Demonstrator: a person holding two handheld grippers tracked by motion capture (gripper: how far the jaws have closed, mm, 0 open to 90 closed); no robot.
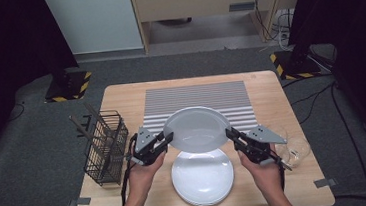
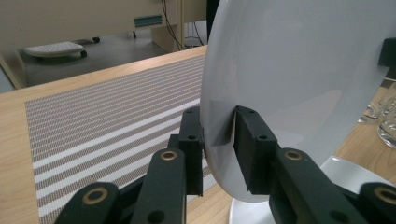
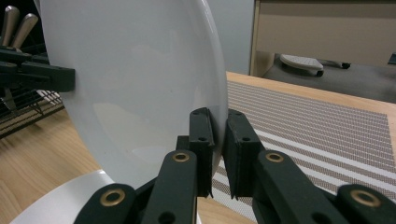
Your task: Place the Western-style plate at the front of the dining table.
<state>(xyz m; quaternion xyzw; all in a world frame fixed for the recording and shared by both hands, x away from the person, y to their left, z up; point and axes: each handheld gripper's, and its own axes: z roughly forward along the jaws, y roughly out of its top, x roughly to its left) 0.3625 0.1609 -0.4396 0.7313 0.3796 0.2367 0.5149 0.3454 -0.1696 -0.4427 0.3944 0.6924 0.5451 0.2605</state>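
Two claws, left claw (image 1: pixel 168 137) and right claw (image 1: pixel 230 133), clamp opposite rims of the plate (image 1: pixel 197 128), so you carry it level above the stack (image 1: pixel 202 177) at centre frame.

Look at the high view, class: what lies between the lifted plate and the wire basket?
The left gripper, shut on the lifted plate at its left rim, fills that stretch; beside the wire basket is bare wooden table.

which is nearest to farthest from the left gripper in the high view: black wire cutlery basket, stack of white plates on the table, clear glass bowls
From the left gripper, which clamps the lifted white plate:
1. Stack of white plates, on the table just right of and below it.
2. Black wire cutlery basket, at the table's left edge; close to the stack's distance, hard to separate.
3. Clear glass bowls, far right, past the right gripper.
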